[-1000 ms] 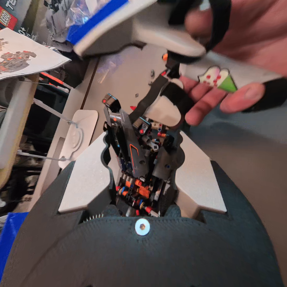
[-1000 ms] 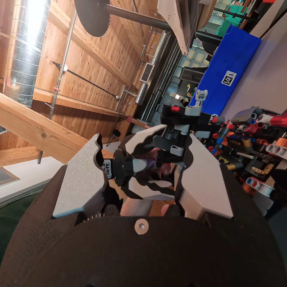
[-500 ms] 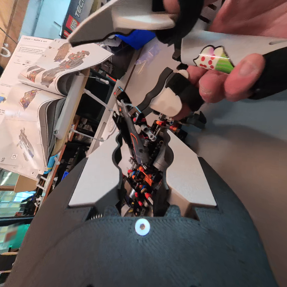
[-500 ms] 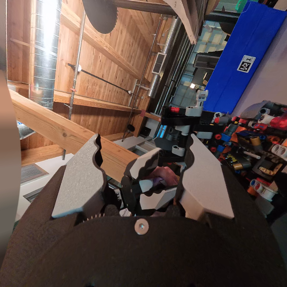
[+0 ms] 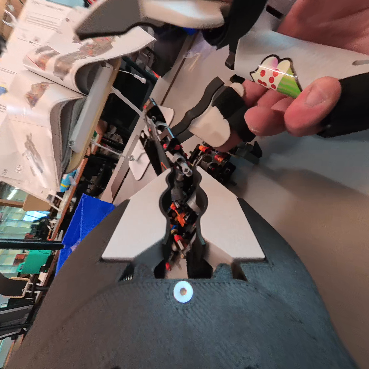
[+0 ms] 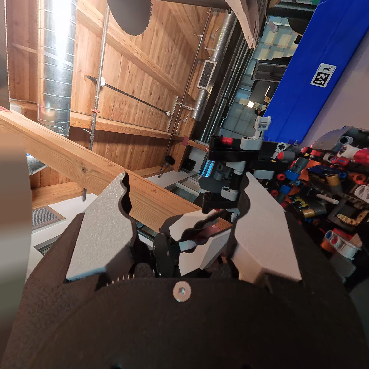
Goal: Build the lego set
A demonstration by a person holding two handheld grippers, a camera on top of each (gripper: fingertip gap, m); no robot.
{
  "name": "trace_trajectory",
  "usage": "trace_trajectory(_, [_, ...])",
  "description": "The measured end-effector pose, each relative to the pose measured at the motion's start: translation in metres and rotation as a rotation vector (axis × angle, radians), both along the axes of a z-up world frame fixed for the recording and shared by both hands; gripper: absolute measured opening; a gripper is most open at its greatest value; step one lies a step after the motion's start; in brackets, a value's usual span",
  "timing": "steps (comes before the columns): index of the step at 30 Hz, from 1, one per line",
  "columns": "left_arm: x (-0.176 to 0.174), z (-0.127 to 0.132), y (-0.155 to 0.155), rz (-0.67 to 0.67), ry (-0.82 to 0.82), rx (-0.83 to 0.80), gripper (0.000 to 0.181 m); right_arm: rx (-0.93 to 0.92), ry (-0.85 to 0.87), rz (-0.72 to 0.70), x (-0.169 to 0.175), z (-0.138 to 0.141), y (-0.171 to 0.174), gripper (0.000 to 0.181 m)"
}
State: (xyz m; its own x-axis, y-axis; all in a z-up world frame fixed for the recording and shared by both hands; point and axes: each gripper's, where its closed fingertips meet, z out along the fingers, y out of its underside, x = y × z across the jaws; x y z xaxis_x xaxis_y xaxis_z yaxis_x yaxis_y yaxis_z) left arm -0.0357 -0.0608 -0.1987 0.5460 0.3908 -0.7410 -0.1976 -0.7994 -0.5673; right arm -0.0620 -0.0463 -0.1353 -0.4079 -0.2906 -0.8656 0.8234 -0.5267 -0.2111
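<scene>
1. Comparing the left wrist view with the pictures a second ago: the left gripper (image 5: 182, 180) has narrowed its jaws until only a thin gap remains at the tips, and they now clamp the lego model (image 5: 180, 207), a dark assembly with orange and red pins that runs up from between them.
2. Above the lego model in the same view, the right gripper (image 5: 169, 77) is held in a hand (image 5: 295, 107); its jaws stand wide apart and grip nothing. The instruction booklet (image 5: 40, 79), left of the model, has swung further into view, so the camera has turned.
3. In the right wrist view, the right gripper (image 6: 186, 180) shows the same wide gap as before. The model's black and grey end (image 6: 231, 169) lies against its right finger, unclamped.
4. Judgement: the model is now fixed in the left jaws, freeing the right jaws to fit a part.
</scene>
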Motion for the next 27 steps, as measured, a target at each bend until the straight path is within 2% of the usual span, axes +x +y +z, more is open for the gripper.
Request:
trace_trajectory(4, [-0.008,-0.012,0.0,0.046,-0.044,-0.012,0.016,-0.006,-0.004,0.008,0.001,0.0,0.0,0.108])
trace_trajectory(7, [-0.009,-0.013,0.003,0.041,-0.049,-0.009,0.008,-0.009,-0.004,0.01,0.001,0.0,0.0,0.108])
trace_trajectory(18, [-0.013,-0.01,0.003,0.07,-0.06,-0.01,0.006,0.009,-0.006,-0.003,-0.001,-0.002,0.004,0.105])
trace_trajectory(24, [-0.009,-0.007,0.009,0.054,-0.083,0.025,0.006,0.022,0.012,-0.008,0.004,-0.004,0.012,0.097])
trace_trajectory(27, [-0.008,-0.006,0.012,0.051,-0.075,0.03,0.006,0.029,0.004,-0.029,0.006,-0.008,0.018,0.081])
